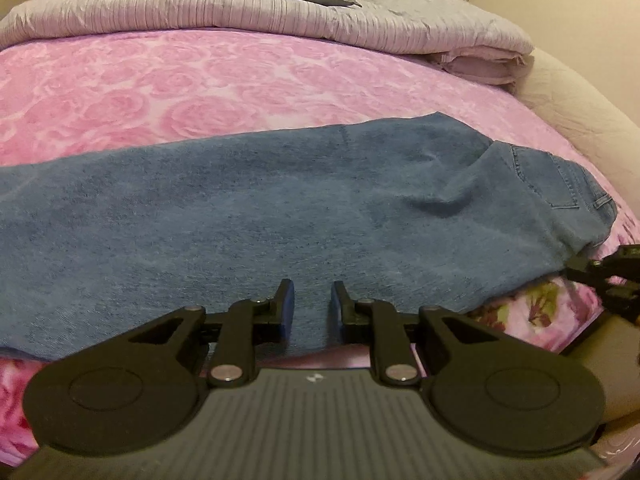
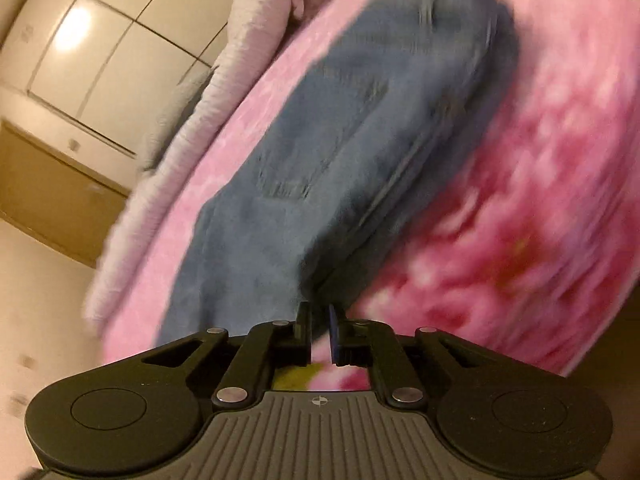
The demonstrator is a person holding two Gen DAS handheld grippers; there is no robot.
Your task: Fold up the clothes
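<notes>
Blue jeans lie lengthwise across a pink rose-patterned bedspread; folded lilac quilt behind; pale cupboard doors beyond; left gripper pinches the jeans' near edge; right gripper nearly closed on the waist end.

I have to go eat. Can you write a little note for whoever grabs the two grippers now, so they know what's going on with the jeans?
Left gripper: jaws partly apart over the near edge of the jeans; a grip is not clear.
Right gripper: nearly shut at the waist-end corner, apparently pinching denim.
Jeans: lying lengthwise across the pink blanket, legs stacked.
Left: fold them shorter.
</notes>
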